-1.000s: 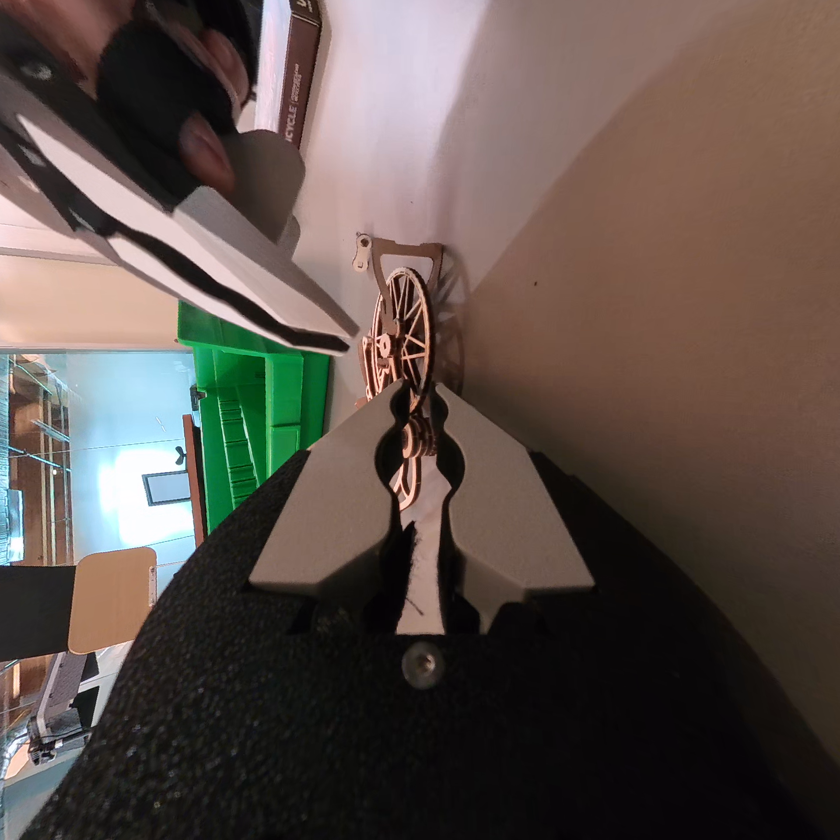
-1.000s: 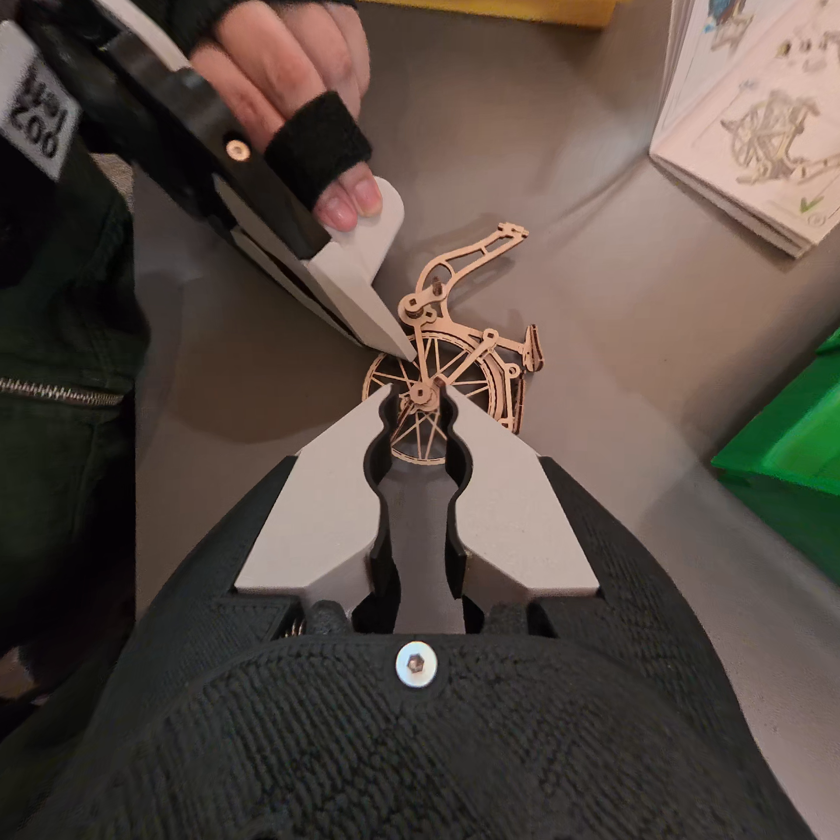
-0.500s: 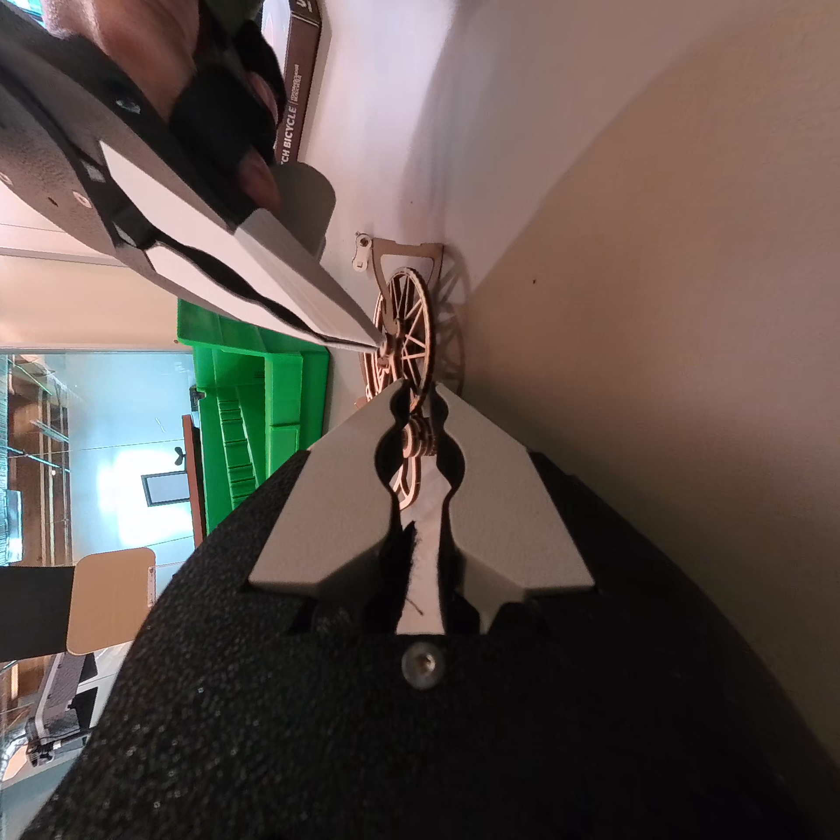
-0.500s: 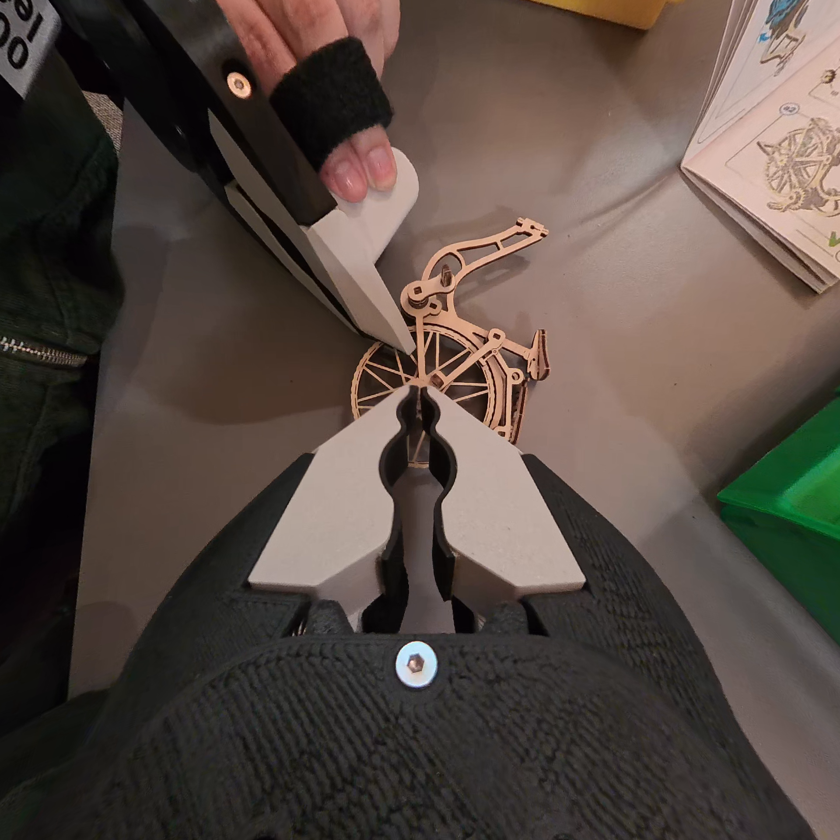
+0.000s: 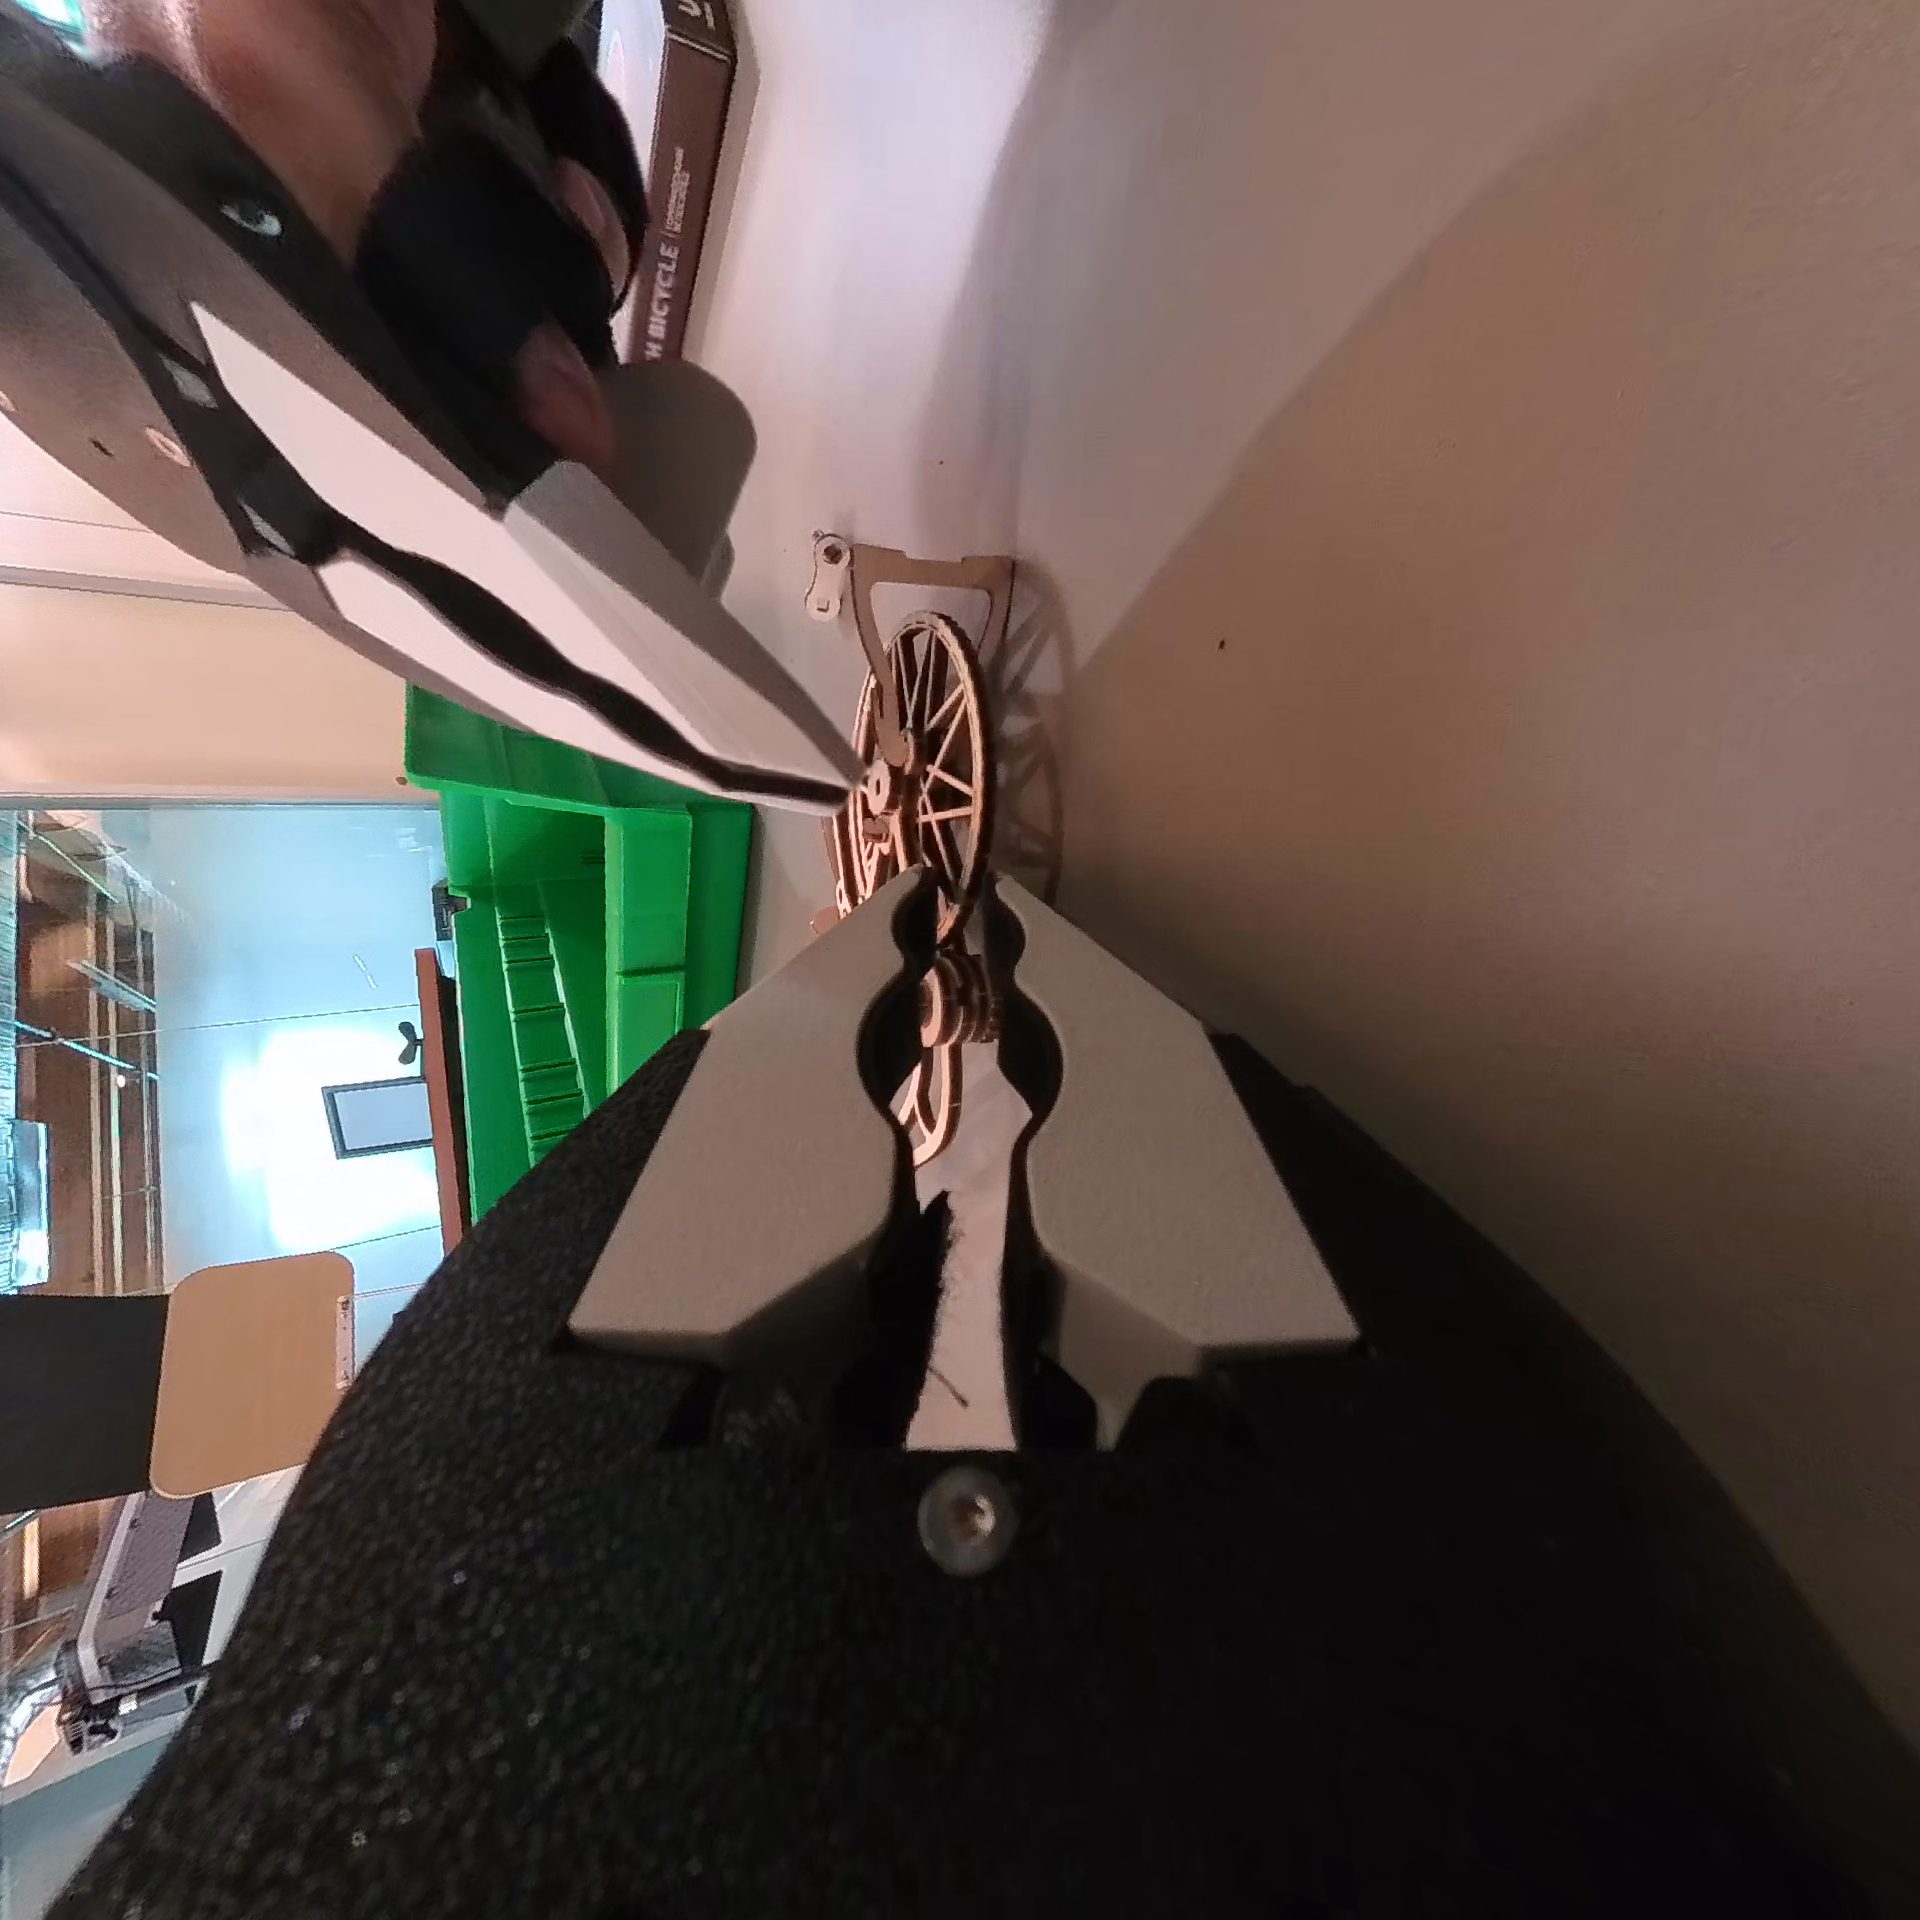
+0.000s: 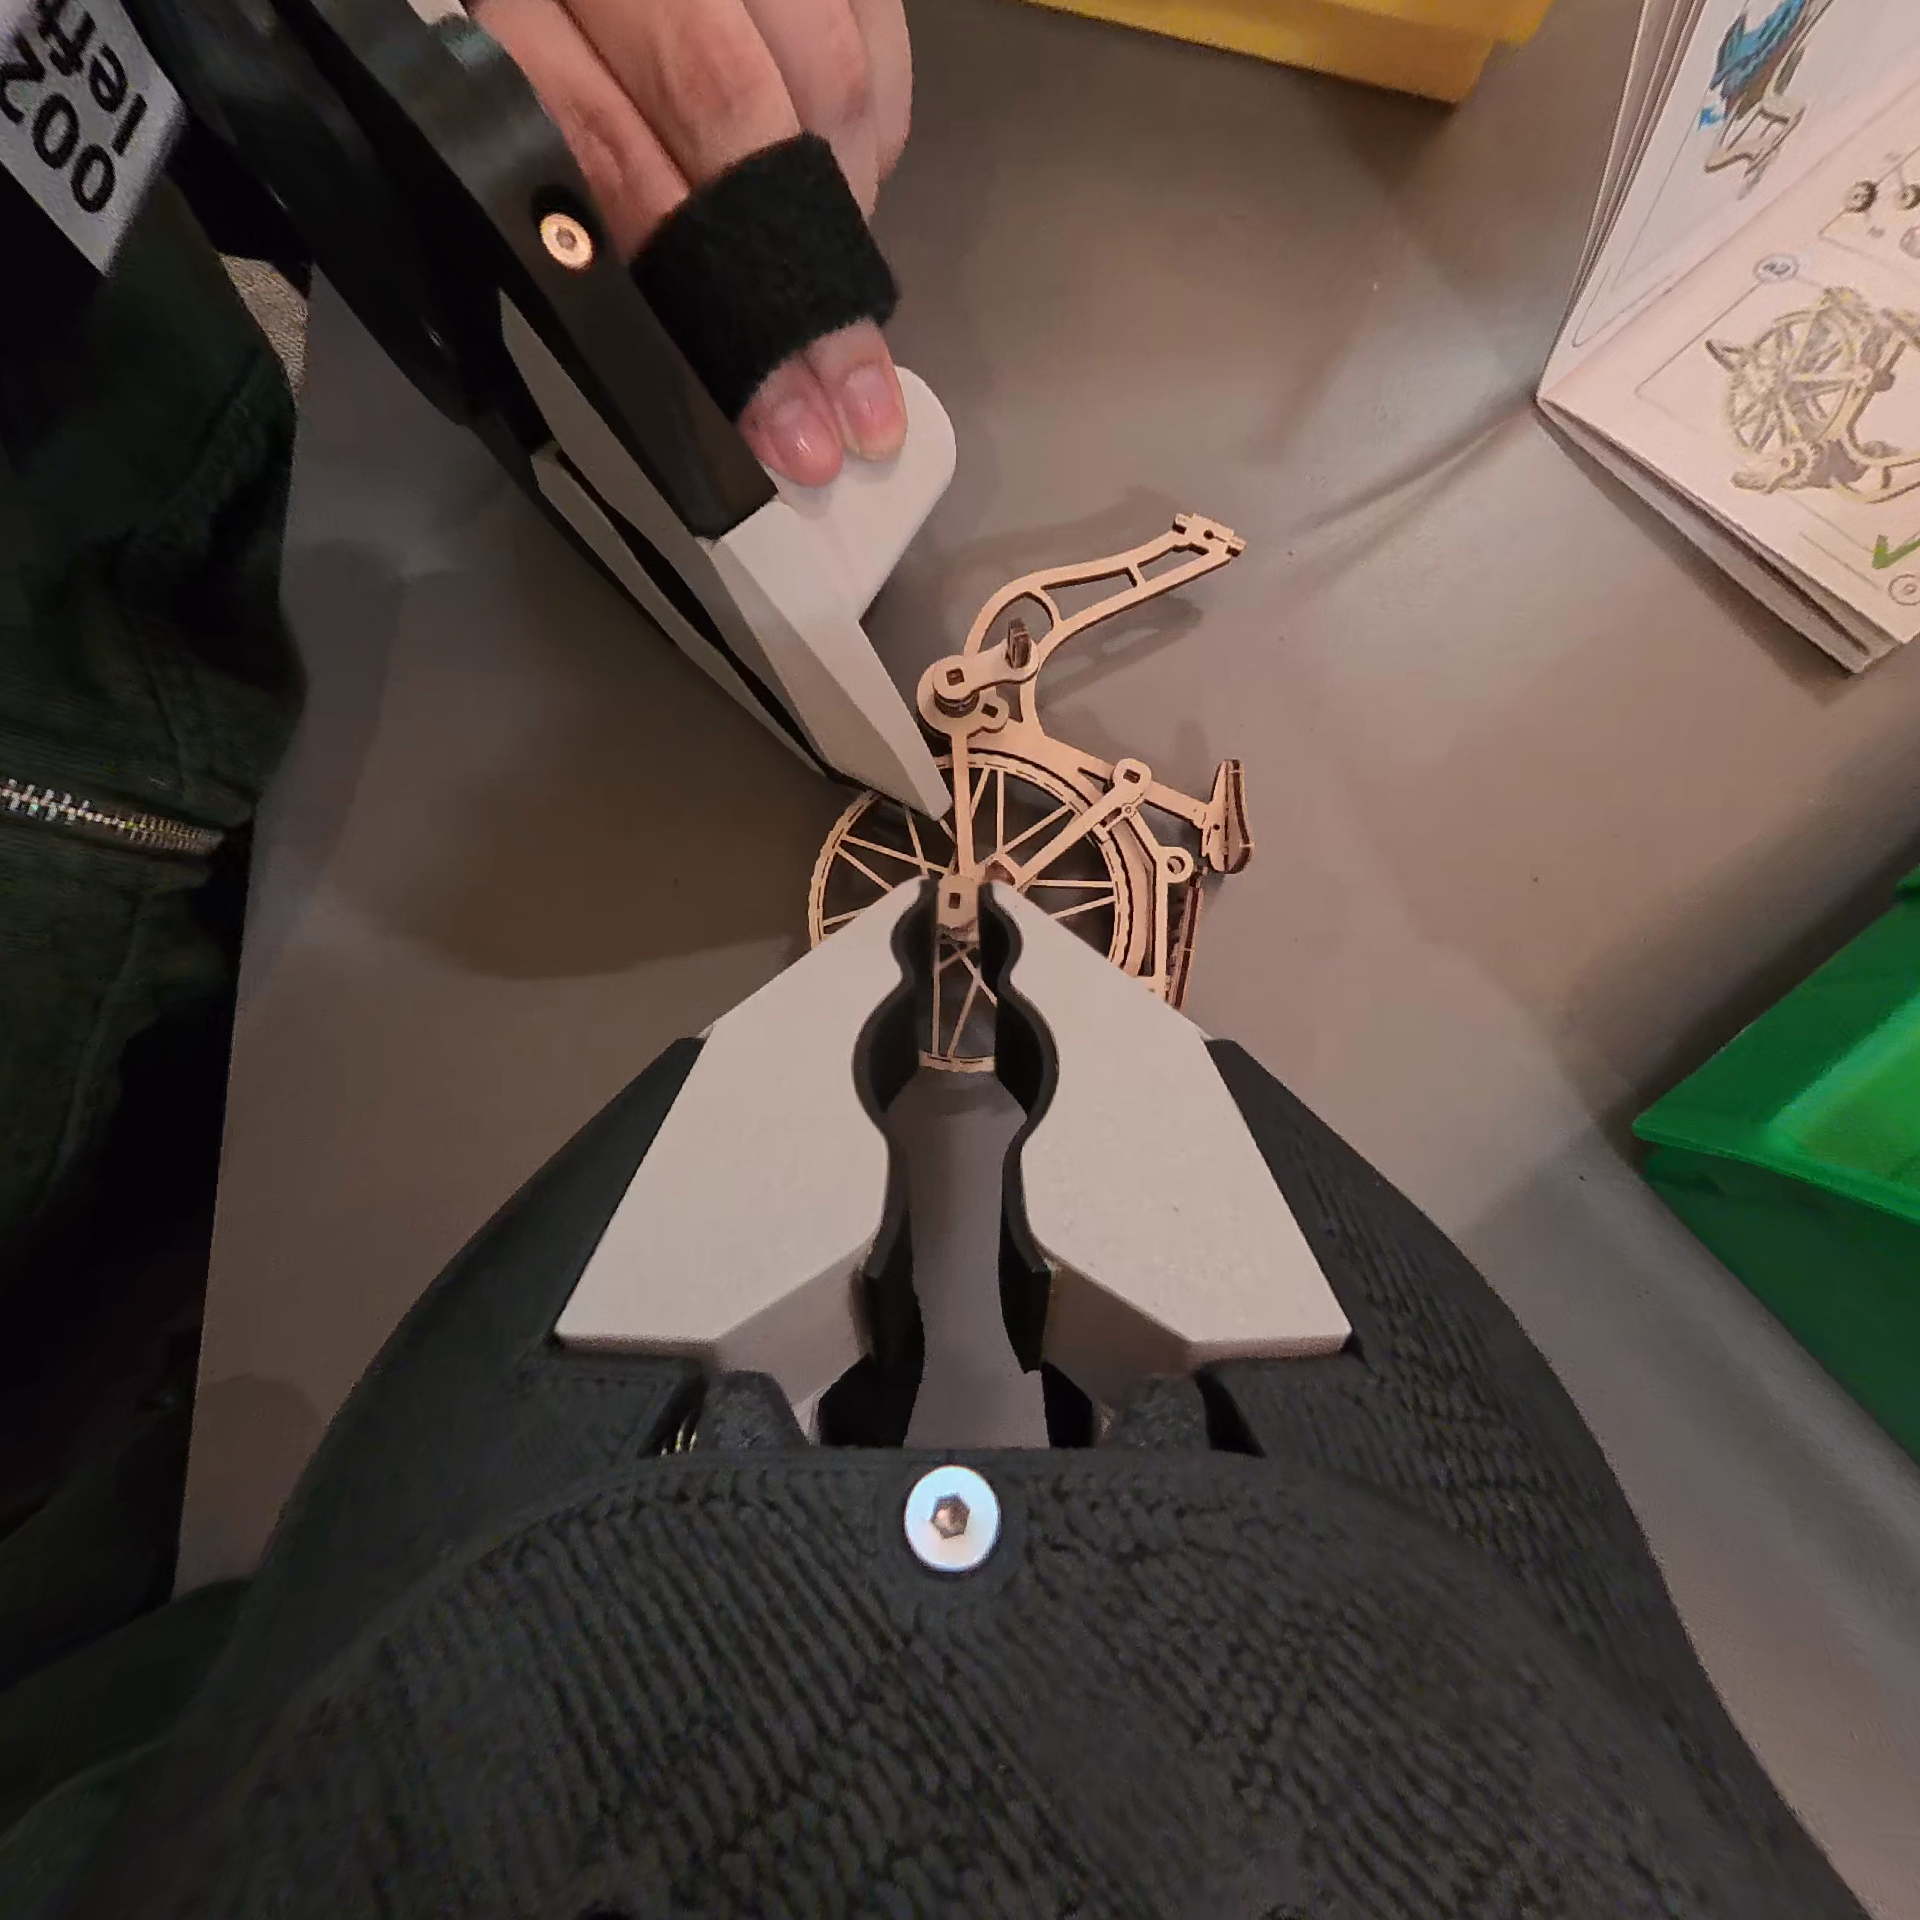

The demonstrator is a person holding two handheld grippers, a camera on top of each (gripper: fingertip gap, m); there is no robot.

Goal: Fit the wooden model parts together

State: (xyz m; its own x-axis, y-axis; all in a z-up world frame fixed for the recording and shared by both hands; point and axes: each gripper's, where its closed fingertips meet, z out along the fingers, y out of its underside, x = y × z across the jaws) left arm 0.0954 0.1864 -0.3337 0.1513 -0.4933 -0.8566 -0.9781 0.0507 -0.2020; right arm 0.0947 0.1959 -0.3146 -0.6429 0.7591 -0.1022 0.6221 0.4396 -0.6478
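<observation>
The wooden model [image 6: 1049, 831] is a spoked wheel with a curved frame arm and a small pedal piece, lying on the grey table [image 6: 1403, 1091]. My left gripper [image 5: 956, 894] is shut on the wheel's rim. It shows in the right wrist view [image 6: 925, 795] coming in from the upper left. My right gripper [image 6: 958, 883] is shut on a small wooden piece [image 6: 956, 902] at the wheel's hub. In the left wrist view the wheel [image 5: 935, 748] is seen edge-on, with the right gripper [image 5: 831, 784] touching the hub.
A green bin [image 6: 1808, 1122] stands at the right, and also shows in the left wrist view [image 5: 582, 914]. An open instruction booklet [image 6: 1766, 364] lies at the far right. A yellow container [image 6: 1299, 31] is at the back. A brown box [image 5: 691, 177] stands behind the model. My two grippers' fingertips are within a few centimetres of each other.
My right gripper moved in over the wheel's hub and went from open to shut on the small piece there. My left gripper kept its hold on the rim.
</observation>
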